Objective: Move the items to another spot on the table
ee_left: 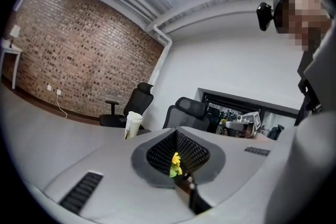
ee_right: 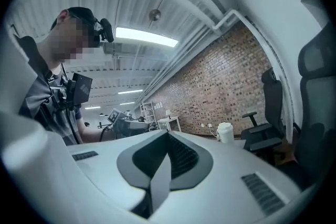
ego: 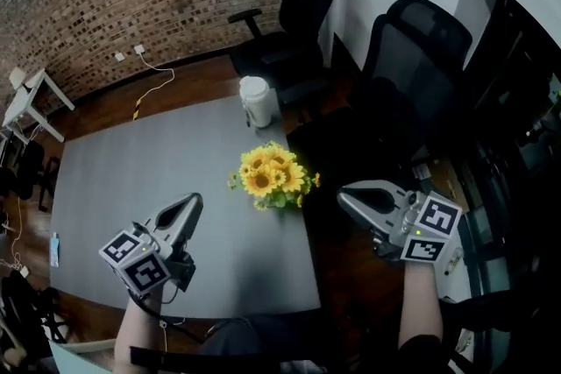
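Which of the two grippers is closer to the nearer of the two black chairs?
Right. The right gripper hangs past the table's right edge, just below the chair in the head view. The left gripper is over the table, on the sunflowers' far side.

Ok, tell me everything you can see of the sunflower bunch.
The sunflower bunch is a tight cluster of yellow blooms with darker centres and green leaves below. It stands on the grey table near its right edge, nearer than the white cup and apart from it. Nothing else touches it; any vase is hidden.
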Action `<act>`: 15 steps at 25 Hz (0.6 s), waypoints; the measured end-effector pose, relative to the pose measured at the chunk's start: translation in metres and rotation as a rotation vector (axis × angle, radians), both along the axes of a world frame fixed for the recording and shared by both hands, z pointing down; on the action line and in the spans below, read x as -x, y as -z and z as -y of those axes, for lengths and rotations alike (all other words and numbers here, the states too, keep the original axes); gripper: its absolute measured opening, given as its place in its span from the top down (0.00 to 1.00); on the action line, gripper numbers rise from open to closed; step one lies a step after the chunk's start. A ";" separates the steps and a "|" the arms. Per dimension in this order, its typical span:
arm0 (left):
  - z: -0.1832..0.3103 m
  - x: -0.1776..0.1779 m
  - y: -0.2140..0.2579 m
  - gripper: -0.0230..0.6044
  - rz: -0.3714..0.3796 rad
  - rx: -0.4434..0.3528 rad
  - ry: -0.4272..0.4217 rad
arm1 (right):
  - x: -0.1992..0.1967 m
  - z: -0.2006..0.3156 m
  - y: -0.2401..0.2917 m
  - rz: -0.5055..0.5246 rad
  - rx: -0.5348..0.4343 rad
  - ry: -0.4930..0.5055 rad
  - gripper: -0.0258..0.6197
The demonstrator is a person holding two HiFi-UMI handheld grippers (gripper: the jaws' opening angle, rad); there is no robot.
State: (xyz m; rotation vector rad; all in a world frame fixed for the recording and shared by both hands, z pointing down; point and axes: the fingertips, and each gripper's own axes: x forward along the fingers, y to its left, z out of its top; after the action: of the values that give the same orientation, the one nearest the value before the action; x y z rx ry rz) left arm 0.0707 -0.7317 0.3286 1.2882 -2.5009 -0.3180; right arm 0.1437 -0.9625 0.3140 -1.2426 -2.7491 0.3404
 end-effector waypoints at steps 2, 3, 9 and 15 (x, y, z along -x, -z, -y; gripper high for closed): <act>-0.009 -0.011 -0.001 0.97 0.006 -0.010 0.004 | 0.001 -0.007 -0.010 -0.021 0.004 -0.002 0.99; -0.018 -0.015 -0.002 0.97 0.007 -0.016 0.020 | 0.004 -0.012 -0.014 -0.031 0.010 0.001 0.99; -0.068 -0.027 0.007 0.96 0.048 -0.006 0.112 | 0.009 -0.057 -0.026 -0.072 0.037 0.066 0.99; -0.118 -0.041 0.013 0.95 0.078 -0.007 0.164 | 0.006 -0.108 -0.020 -0.094 0.045 0.095 0.99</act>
State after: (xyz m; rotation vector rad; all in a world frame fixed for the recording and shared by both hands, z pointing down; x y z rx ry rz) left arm 0.1114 -0.6138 0.3152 1.1203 -2.6798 -0.3199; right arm 0.1377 -0.8541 0.3337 -1.3271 -2.6077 0.4421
